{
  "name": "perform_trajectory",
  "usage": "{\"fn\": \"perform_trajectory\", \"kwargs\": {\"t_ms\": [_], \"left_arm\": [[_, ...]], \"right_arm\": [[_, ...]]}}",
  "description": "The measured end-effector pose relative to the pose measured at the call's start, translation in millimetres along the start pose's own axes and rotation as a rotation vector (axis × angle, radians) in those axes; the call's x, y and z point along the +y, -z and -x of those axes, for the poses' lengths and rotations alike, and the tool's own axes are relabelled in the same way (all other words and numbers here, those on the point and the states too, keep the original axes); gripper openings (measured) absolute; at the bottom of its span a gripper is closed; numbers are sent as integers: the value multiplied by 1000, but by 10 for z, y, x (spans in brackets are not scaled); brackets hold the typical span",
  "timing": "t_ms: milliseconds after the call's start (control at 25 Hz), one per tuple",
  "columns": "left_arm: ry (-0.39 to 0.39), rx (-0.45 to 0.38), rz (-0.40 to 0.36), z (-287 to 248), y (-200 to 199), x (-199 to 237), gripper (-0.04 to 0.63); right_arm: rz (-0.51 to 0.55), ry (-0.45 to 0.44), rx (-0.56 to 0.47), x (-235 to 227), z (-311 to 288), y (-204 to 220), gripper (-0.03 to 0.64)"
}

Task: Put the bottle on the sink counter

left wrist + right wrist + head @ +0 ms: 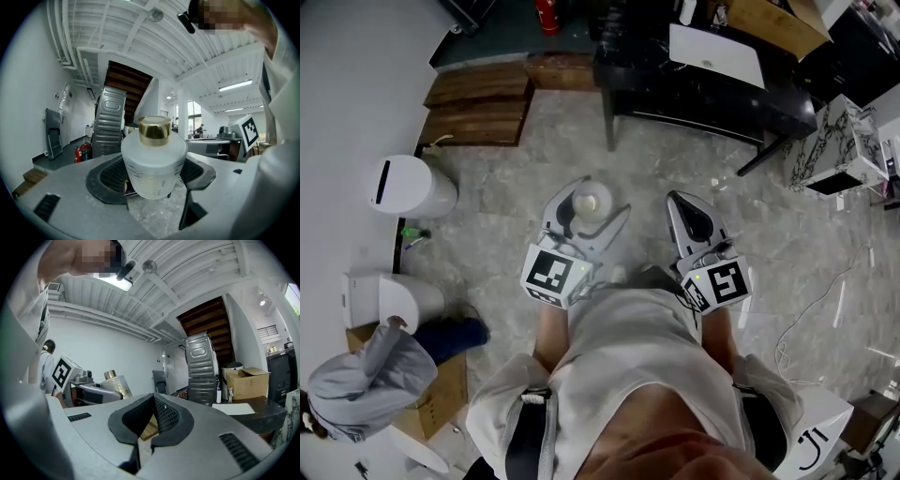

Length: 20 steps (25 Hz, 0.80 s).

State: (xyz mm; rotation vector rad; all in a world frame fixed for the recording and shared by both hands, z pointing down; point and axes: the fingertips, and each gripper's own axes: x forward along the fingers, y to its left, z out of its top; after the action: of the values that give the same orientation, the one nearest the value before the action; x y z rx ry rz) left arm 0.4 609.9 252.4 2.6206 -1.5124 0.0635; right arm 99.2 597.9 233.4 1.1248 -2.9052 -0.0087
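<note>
A frosted white bottle (153,161) with a gold cap (154,129) sits between the jaws of my left gripper (152,180), which is shut on it. From the head view the bottle (591,202) shows cap-up in the left gripper (581,211), held close in front of the person's body. My right gripper (689,220) is beside it, a little apart, its jaws shut together with nothing between them (152,420). The bottle (117,384) also appears at the left of the right gripper view. No sink counter is visible.
Below is a marble-pattern floor (516,187). A black table (703,84) with a white sheet stands ahead. Wooden steps (478,103) lie at upper left, a white bin (408,186) at left. A seated person in a grey hood (366,380) is at lower left.
</note>
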Motion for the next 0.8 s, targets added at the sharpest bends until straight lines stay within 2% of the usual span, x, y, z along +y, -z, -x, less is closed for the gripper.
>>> {"fn": "perform_trajectory", "kwargs": {"t_ms": [280, 800], "left_arm": [[5, 4, 2, -378, -42, 162, 328], [-37, 16, -9, -1330, -159, 480, 328]], "right_arm": [[-15, 6, 5, -348, -263, 88, -3], [-22, -39, -15, -1248, -846, 44, -3]]}}
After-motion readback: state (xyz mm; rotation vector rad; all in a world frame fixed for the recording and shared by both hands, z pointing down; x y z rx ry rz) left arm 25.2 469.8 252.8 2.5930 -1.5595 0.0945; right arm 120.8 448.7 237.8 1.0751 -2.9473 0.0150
